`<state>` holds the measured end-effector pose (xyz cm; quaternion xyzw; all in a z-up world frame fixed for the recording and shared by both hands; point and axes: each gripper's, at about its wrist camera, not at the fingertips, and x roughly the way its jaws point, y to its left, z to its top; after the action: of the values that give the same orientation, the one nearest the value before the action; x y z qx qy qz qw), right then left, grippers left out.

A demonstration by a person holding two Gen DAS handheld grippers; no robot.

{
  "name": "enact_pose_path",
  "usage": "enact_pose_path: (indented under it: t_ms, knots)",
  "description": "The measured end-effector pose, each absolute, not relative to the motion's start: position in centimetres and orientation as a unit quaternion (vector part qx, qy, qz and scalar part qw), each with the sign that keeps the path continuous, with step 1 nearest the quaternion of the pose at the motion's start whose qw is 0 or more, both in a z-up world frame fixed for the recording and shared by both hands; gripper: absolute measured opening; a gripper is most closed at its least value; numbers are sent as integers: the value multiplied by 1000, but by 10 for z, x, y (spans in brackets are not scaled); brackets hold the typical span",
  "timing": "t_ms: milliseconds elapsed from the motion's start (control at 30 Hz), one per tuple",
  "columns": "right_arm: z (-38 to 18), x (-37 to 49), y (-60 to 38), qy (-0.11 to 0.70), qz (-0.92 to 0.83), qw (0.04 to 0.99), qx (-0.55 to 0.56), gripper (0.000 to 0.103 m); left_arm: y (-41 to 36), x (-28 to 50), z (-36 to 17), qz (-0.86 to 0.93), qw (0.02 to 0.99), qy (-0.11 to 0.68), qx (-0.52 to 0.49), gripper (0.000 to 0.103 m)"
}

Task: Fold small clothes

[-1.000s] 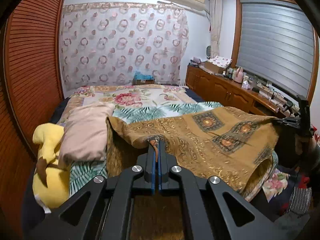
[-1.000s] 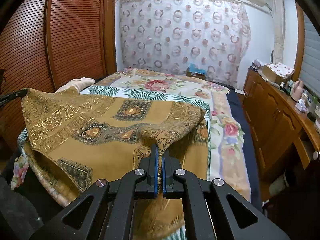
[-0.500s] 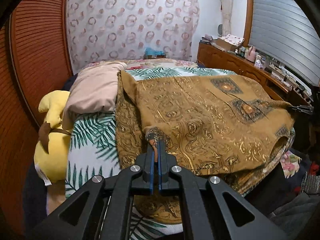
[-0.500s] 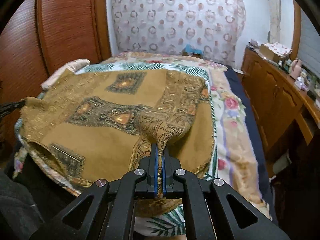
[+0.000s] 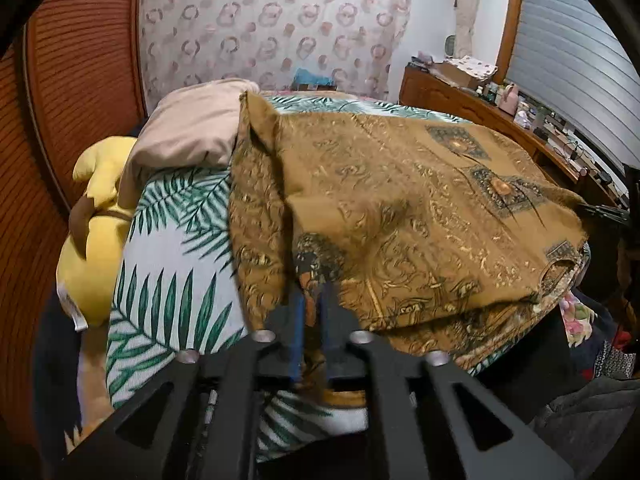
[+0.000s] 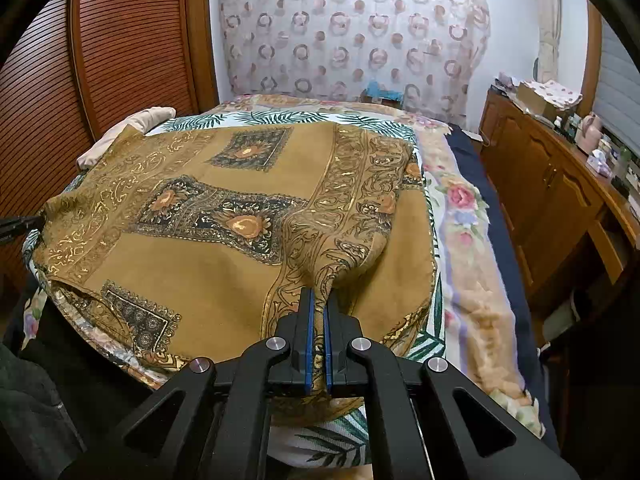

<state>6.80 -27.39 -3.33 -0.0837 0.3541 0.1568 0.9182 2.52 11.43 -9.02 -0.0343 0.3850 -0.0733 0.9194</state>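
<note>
Only the left wrist view shows the yellow plush (image 5: 94,240) beside the garment (image 5: 400,216).

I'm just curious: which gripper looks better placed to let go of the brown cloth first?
Probably the left gripper: its jaws look slightly parted, while the right gripper pinches the brown cloth tightly.

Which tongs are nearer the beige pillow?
Left. The left tongs grip the brown garment at the edge beside the beige pillow; the right tongs grip its opposite edge, farther off.
</note>
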Motion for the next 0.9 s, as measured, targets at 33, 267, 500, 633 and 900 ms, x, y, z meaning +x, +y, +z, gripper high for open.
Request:
enact_pose_path:
  t_ms: [33, 267, 500, 633, 900]
  knots:
    - [-33, 68, -273, 353, 157, 918, -85, 7, 116, 24, -91, -73, 920, 384, -36, 15]
    - [-17, 58, -267, 326, 160, 927, -91, 46, 124, 20, -74, -69, 931, 356, -47, 57]
    - [-14, 50, -251, 307, 186, 929, -89, 62, 126, 51, -80, -46, 926, 370, -54, 74]
    - [-20, 51, -239, 307, 207, 925, -87, 65, 127, 61, -95, -30, 920, 387, -50, 74]
    - [-37, 65, -215, 318, 220, 917, -98, 67, 133, 56, -108, -42, 914, 399, -66, 68]
